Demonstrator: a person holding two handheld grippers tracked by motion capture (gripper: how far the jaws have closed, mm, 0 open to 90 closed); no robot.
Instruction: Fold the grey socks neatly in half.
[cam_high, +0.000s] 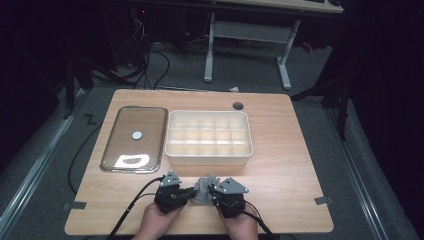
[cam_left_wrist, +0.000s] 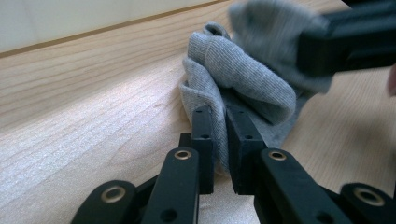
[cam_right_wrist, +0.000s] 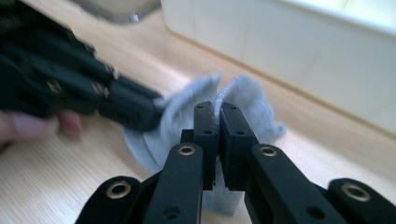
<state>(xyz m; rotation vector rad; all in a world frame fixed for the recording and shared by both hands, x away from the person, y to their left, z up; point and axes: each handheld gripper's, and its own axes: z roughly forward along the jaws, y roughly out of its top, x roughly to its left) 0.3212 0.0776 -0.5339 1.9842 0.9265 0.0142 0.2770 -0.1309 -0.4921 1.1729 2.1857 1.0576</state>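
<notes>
Now | grey sock (cam_left_wrist: 243, 79) pinched between both jaws | left gripper (cam_left_wrist: 219, 140) clenched | right gripper (cam_right_wrist: 218, 135) clenched

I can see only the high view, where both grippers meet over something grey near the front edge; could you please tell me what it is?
Observer: It is a grey ribbed cloth, bunched up on the table.
Operator: Thank you. Is the left gripper actually holding it?
Observer: Yes, the left gripper has its jaws pinched on a fold of the fabric.
Operator: And the right one?
Observer: The right gripper also has its jaws clamped on an edge, with the white box just behind.
</notes>
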